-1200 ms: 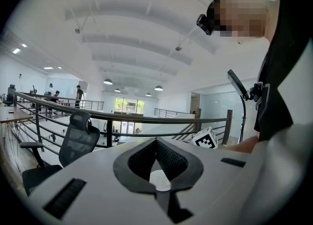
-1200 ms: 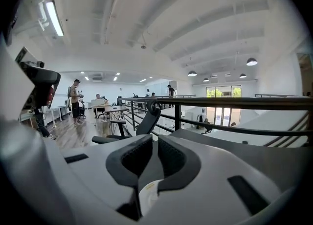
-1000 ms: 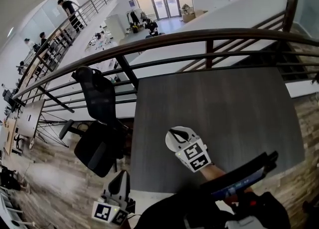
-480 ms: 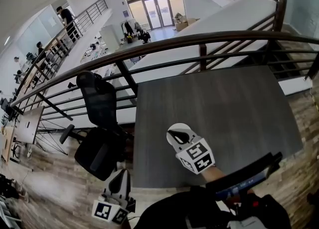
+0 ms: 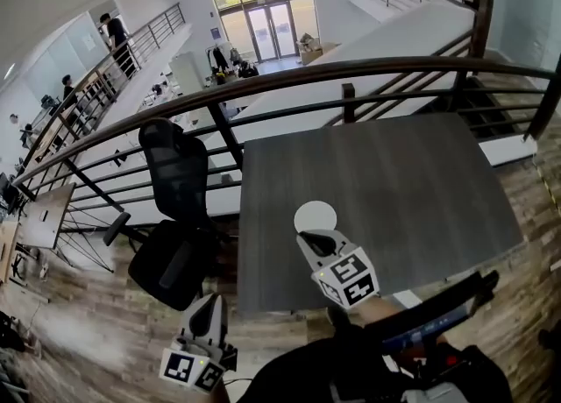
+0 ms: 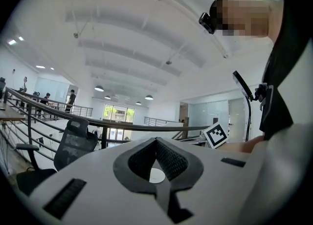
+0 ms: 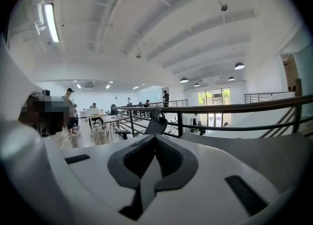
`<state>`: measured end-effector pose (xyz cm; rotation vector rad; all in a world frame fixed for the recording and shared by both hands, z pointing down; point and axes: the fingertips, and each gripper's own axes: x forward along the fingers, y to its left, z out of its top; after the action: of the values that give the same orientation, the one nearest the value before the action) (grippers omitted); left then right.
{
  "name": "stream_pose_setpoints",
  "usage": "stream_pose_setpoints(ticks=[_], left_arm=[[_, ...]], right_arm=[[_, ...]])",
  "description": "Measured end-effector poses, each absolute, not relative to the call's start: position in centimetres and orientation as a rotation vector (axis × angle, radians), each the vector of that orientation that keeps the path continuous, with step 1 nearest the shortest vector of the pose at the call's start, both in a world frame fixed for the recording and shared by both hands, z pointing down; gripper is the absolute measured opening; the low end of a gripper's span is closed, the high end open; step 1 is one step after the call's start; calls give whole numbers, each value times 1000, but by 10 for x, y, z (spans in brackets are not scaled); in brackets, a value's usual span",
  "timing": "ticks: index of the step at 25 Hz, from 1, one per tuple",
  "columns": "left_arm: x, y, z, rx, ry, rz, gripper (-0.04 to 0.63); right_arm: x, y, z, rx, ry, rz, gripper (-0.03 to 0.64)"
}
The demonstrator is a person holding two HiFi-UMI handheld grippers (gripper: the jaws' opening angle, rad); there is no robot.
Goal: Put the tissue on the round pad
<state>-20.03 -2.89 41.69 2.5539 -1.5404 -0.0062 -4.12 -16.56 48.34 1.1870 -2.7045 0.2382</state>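
Observation:
A white round pad (image 5: 315, 215) lies on the dark grey table (image 5: 403, 173), near its front left part. My right gripper (image 5: 314, 236) hovers just behind the pad on the near side, pointing at it, jaws shut with nothing between them; in the right gripper view (image 7: 155, 138) the tips meet. My left gripper (image 5: 210, 305) hangs low at the bottom left, off the table, jaws shut and empty (image 6: 156, 141). No tissue shows in any view.
A dark metal railing (image 5: 351, 68) runs along the table's far side, with a drop to a lower floor beyond. A black office chair (image 5: 175, 208) stands left of the table. A black flat device (image 5: 429, 318) is at the person's body by the near edge.
The round pad, hidden behind the right gripper's tip earlier, now lies uncovered on the table. The right gripper has drawn back toward the near edge. The left gripper has stayed put.

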Motion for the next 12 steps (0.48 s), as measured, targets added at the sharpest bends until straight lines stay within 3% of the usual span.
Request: stream_pose_setpoints(ticks=[12], left_arm=[[-205,42,420,2677,-1336,-98,3]], right_arm=[[-57,-66,472,1280,-2675,215,3]])
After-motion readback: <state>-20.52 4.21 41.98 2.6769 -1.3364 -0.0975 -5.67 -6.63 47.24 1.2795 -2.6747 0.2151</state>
